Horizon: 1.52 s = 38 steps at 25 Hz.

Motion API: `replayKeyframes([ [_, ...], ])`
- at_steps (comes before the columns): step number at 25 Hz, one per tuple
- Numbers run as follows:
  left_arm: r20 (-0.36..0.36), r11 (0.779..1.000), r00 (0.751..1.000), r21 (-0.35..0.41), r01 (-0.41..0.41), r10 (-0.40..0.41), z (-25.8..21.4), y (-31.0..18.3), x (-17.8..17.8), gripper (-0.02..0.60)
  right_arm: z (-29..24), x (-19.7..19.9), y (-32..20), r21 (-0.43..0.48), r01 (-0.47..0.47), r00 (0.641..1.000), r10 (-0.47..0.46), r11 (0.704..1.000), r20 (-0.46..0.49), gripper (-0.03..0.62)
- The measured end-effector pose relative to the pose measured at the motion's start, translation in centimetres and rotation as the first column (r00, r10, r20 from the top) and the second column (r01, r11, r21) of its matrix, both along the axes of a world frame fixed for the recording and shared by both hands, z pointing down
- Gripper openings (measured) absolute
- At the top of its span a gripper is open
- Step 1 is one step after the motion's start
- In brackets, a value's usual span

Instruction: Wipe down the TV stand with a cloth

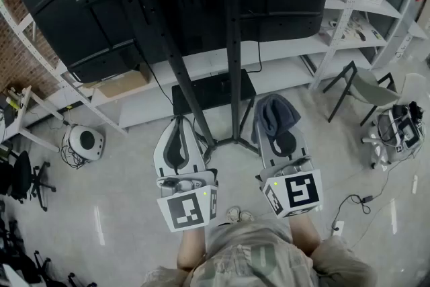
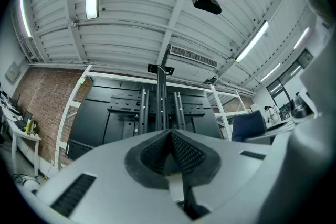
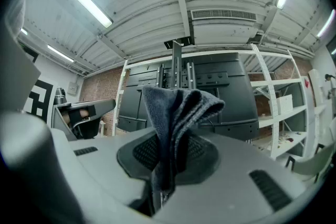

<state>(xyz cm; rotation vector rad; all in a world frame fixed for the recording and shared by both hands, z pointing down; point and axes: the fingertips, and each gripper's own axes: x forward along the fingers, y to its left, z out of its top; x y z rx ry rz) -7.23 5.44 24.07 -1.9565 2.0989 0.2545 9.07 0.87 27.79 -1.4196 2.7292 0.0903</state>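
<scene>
Round white device (image 1: 86, 141): on the floor at far left, under the white shelving (image 1: 60, 94), with cables beside it.
Cardboard box (image 1: 121, 84): on the low shelf, left of the stand.
Left gripper (image 1: 179, 126): held low before the stand's base, pointing at it. In the left gripper view (image 2: 169, 136) its dark ribbed pads are pressed together with nothing between them.
TV stand (image 1: 232, 44): black upright posts rise from a black base shelf (image 1: 211, 92) and carry the back of a large black screen (image 1: 80, 3). It stands in the middle, between the two grippers' tips in the head view, and straight ahead in both gripper views.
Right gripper (image 1: 277, 134): level with the left one, just right of the posts. In the right gripper view (image 3: 167, 157) its jaws pinch a fold of fabric.
Cloth (image 1: 275, 114): dark grey-blue, bunched and standing up out of the right gripper's tips (image 3: 178, 107). It shows in front of the stand; I cannot tell whether it touches it.
Grey chair (image 1: 368, 87): on the floor to the right, well apart from the stand.
</scene>
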Motion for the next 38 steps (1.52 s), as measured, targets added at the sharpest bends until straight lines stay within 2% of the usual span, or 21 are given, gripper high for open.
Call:
replayKeyframes([
  [13,-0.012,1.000,1.000,0.019,0.013,-0.013,-0.1,0.6,-4.0,0.015,0.0,-2.4,0.4,0.027,-0.035,0.998,0.036,0.999,-0.044,0.057],
  [21,-0.057,1.000,0.998,0.005,-0.014,0.014,1.1,1.0,-7.7,0.015,0.4,-4.5,1.5,0.018,-0.078,0.996,0.079,0.997,-0.044,0.057],
  [24,-0.060,1.000,0.998,-0.017,-0.022,0.021,2.1,0.7,-7.4,0.015,0.9,-4.1,1.5,0.011,-0.077,0.995,0.078,0.997,-0.061,0.057],
  [29,-0.039,1.000,0.999,-0.026,-0.006,0.005,2.4,-0.9,-6.6,0.015,1.4,-3.8,-0.6,0.013,-0.048,0.999,0.048,0.999,-0.022,0.057],
  [34,0.015,1.000,1.000,-0.014,0.019,-0.019,1.2,-4.6,-5.2,0.015,0.4,-3.4,-5.0,0.058,-0.004,1.000,0.003,0.998,0.023,0.058],
  [38,0.008,1.000,1.000,0.011,0.016,-0.016,-0.1,-8.7,-3.4,0.015,-0.7,-2.1,-9.5,0.094,0.033,0.998,-0.037,0.995,0.044,0.058],
])
